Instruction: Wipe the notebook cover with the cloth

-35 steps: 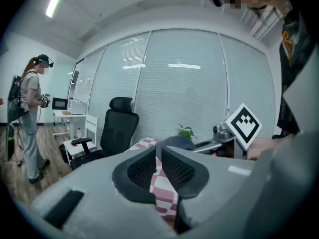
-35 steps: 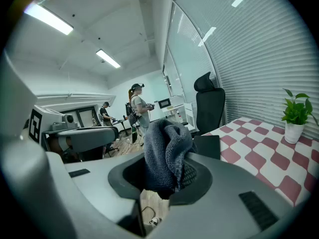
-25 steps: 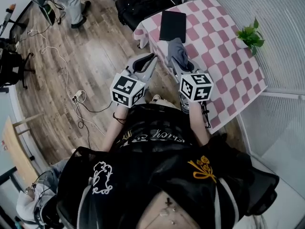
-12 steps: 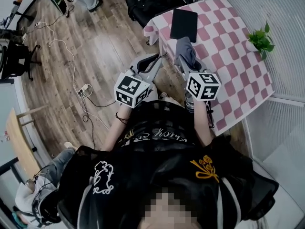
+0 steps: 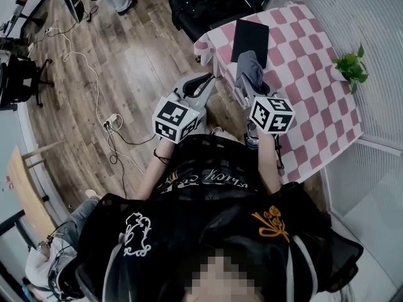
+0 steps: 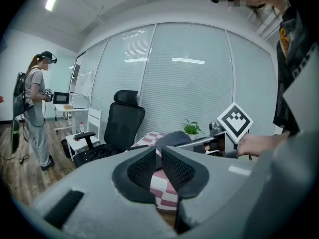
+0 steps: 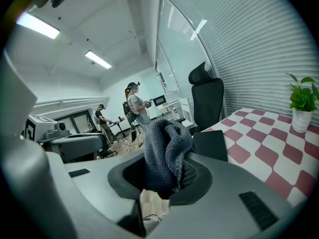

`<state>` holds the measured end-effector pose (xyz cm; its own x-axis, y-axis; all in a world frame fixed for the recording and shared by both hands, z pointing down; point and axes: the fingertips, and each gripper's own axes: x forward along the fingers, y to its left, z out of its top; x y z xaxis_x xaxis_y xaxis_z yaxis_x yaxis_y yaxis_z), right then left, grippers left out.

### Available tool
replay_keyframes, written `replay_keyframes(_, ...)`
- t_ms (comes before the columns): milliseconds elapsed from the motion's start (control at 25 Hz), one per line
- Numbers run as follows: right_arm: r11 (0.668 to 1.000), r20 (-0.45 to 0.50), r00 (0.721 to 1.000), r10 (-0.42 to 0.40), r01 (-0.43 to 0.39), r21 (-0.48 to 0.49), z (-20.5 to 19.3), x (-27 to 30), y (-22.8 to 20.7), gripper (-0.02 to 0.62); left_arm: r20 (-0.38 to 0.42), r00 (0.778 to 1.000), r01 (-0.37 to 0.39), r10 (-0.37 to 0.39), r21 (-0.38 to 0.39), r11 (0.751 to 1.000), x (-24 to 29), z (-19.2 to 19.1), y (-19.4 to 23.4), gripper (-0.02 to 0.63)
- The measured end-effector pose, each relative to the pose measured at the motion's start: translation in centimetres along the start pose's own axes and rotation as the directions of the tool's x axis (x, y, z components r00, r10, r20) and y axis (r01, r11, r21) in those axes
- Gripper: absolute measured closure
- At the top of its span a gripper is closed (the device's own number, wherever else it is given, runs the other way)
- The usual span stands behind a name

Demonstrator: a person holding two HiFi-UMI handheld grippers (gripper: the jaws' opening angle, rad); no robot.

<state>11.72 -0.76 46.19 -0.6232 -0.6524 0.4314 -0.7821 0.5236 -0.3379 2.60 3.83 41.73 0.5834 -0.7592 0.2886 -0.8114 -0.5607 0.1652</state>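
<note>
A black notebook [image 5: 250, 39] lies closed near the left end of the pink-and-white checked table [image 5: 308, 49]. My right gripper [image 5: 247, 85] is shut on a bunched grey cloth [image 5: 250, 68], which hangs just short of the notebook's near edge. In the right gripper view the cloth [image 7: 167, 151] fills the jaws of this gripper [image 7: 162, 176], and the notebook [image 7: 212, 144] lies flat just beyond. My left gripper [image 5: 204, 85] hovers over the floor left of the table. Its jaws [image 6: 159, 166] stand almost together, holding nothing.
A small potted plant [image 5: 351, 68] stands at the table's far right edge. A black office chair [image 5: 208, 5] sits beyond the table's left end. Cables and a power strip [image 5: 110, 121] lie on the wooden floor. Other people stand far off [image 6: 37, 108].
Both grippers have edged a little forward toward the table, and the cloth now sits slightly nearer the notebook. The right gripper's hold on the cloth is unchanged.
</note>
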Motion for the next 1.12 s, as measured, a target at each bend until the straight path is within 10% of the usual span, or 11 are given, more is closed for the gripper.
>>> replay_keyframes(1120,0.954,-0.081,0.956,-0.282,0.289,0.082,7.1,13.9,-4.9,0.515,0.003,0.969,0.248,-0.248,-0.043,0.968,10.3,6.0,18.4,0.575)
